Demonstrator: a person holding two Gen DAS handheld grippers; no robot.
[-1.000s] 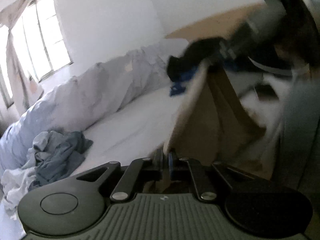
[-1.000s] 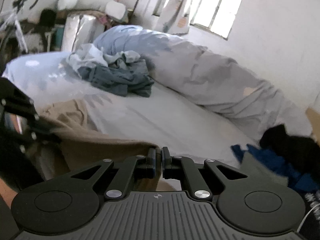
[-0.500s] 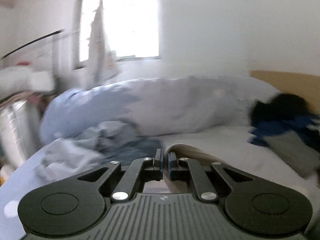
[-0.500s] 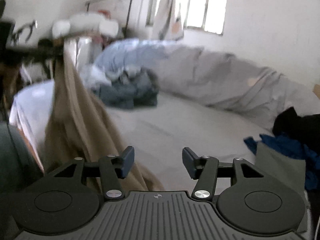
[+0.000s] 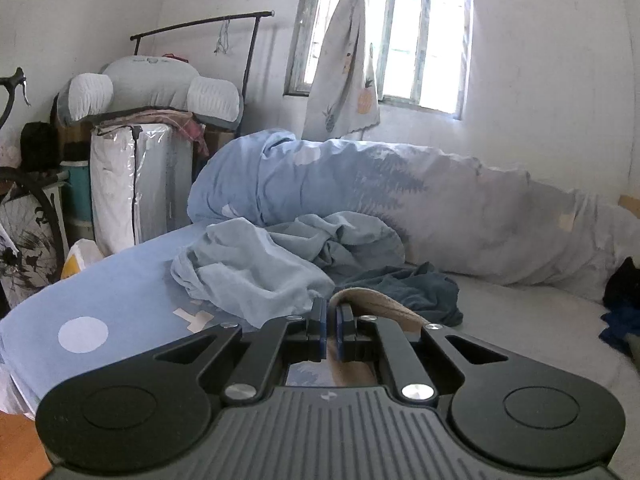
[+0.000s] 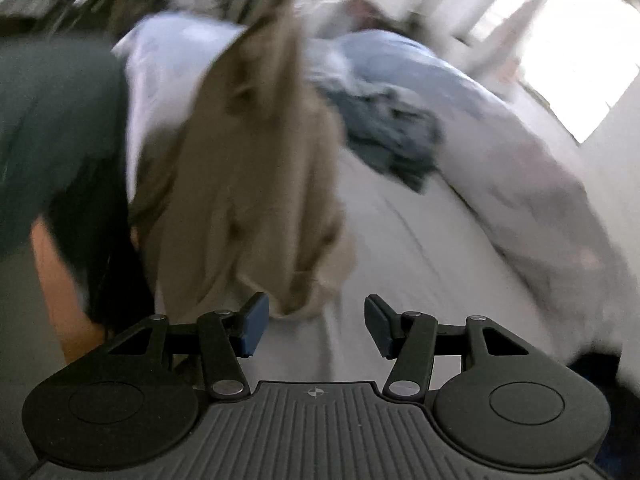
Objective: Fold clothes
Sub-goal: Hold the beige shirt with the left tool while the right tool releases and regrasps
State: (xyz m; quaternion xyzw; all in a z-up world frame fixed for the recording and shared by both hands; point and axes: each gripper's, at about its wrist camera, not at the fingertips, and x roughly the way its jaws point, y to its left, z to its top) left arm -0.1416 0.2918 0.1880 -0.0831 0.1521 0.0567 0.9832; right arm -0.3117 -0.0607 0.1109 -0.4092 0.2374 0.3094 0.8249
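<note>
A tan garment [image 6: 248,168] hangs in the air over the bed in the blurred right wrist view, its lower end just above my right gripper [image 6: 314,326], which is open with nothing between its fingers. In the left wrist view my left gripper [image 5: 329,330] is shut on a fold of the tan garment [image 5: 376,304], which loops out to the right of the fingertips. Behind it on the bed lies a heap of light blue and dark blue clothes [image 5: 288,264].
A rolled blue-grey duvet [image 5: 400,188] runs along the back of the bed [image 5: 532,328] below the window. Dark and blue clothes [image 5: 624,304] lie at the far right. A wrapped mattress [image 5: 136,184], cushions and a bicycle stand at left. A person's green sleeve [image 6: 56,128] fills the left.
My right gripper opened and let go of the tan garment, then dropped below it. The left gripper swung up and leftward with the garment, which now hangs from it.
</note>
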